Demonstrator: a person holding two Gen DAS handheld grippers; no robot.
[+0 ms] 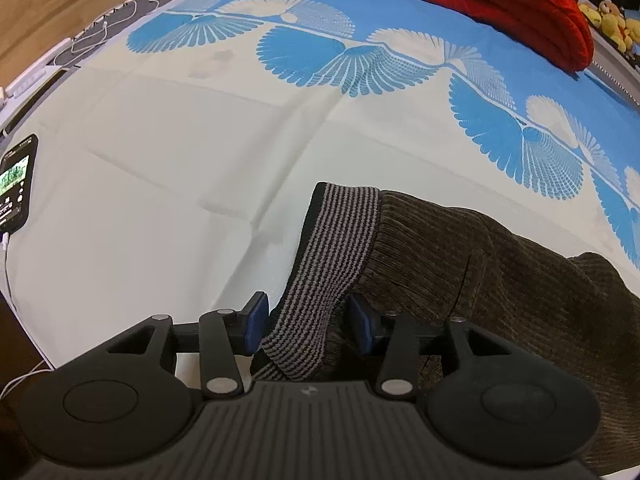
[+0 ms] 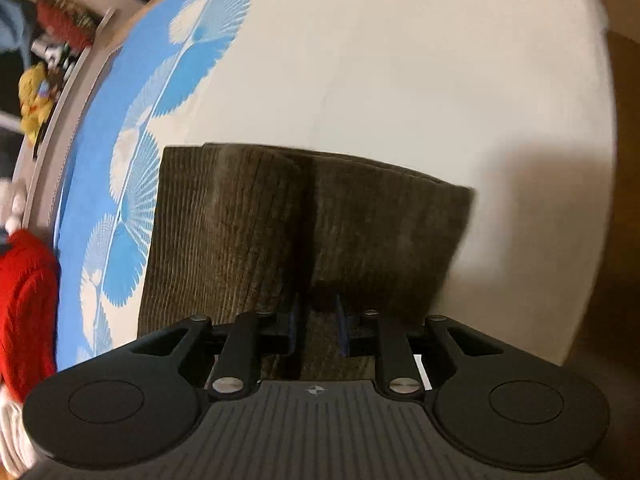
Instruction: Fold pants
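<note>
Brown corduroy pants [image 1: 500, 280] are lying on a bed [image 1: 168, 168] covered by a cream sheet with a blue fan-patterned border [image 1: 352, 60]. Seen from the left wrist, the striped grey-and-black waistband [image 1: 336, 240] is pointing toward the middle of the sheet, with the ribbed cloth spreading away to the right.

The left hand-held gripper [image 1: 308, 322] is angling down over the waistband, its blue pads spread apart. The waistband is running between them, and a gap is showing on each side, so neither pad is pressing the cloth.

In the blurred right wrist view, the pants [image 2: 288, 220] are lying in a folded stack with a dark crease down the middle, partly on the cream sheet and partly over the blue border [image 2: 132, 208]. The right hand-held gripper [image 2: 318, 328] is sitting low at the near edge of that stack, its pads a little apart with a ridge of corduroy between them; whether they are pinching it cannot be told.

A phone [image 1: 16, 184] with a lit screen and a white cable is lying at the sheet's left edge. A red garment [image 1: 512, 12] is sitting folded at the far side, near yellow plush toys [image 1: 612, 24].
</note>
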